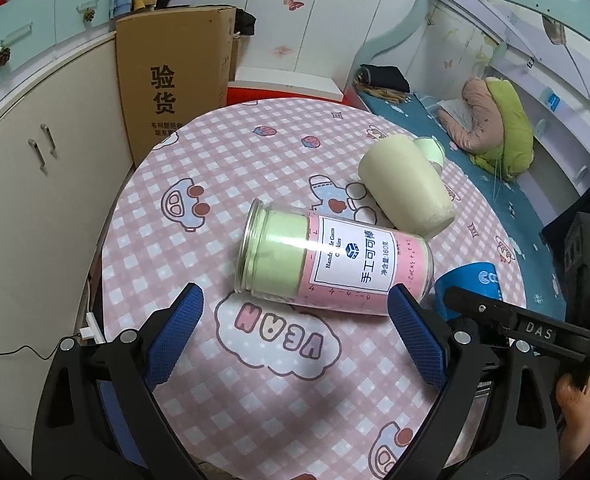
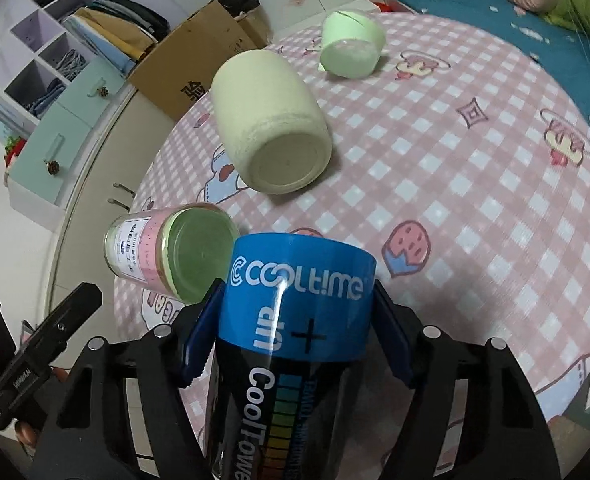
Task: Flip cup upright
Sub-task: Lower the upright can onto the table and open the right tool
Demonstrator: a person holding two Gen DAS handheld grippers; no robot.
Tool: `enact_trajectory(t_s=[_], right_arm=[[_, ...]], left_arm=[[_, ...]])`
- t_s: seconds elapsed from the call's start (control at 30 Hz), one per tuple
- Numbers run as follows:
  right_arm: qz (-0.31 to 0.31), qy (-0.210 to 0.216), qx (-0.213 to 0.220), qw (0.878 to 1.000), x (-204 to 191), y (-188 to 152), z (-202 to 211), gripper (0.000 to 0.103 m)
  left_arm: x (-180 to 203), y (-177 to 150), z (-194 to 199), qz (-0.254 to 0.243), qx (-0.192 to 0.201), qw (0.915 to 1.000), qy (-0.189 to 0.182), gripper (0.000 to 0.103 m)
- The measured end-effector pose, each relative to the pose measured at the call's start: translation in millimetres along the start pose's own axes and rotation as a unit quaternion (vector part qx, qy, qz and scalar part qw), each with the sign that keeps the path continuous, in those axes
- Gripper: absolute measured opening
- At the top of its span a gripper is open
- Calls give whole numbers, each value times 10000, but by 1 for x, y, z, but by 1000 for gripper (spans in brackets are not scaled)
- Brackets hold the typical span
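Right gripper (image 2: 295, 332): fingers clamped on blue Cooltime cup (image 2: 301, 300), lower centre of frame, print upside down, off the desk (image 2: 475, 200) by appearance; flip judged under way, setting down upright outstanding. Left gripper (image 1: 295, 336): fingers wide, holding nothing, hovering near labelled jar (image 1: 335, 258) lying on its side at centre frame. Cream cup (image 2: 271, 132) on its side, upper centre. Right view alone: the grasp, small green cup (image 2: 351, 48) entire. Left view alone: jar label, only a sliver of blue cup at right edge.
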State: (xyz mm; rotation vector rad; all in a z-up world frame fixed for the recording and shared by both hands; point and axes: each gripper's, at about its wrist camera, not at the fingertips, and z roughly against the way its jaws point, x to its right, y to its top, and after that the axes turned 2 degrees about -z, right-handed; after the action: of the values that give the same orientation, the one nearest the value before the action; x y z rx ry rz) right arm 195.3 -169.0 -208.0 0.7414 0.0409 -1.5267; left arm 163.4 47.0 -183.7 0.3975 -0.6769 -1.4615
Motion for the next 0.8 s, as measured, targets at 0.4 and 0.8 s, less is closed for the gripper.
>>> enact_trajectory(t_s=[0.4,0.8], right_arm=[[1354,-974,1355,9766,-40,-6,34,66],[1546,-957,1584,9705,-52,-32,45,66]], left_arm=[[1,1,4,41,33,10000,37,94],[3,-5,17,2,66,9999,86,94]])
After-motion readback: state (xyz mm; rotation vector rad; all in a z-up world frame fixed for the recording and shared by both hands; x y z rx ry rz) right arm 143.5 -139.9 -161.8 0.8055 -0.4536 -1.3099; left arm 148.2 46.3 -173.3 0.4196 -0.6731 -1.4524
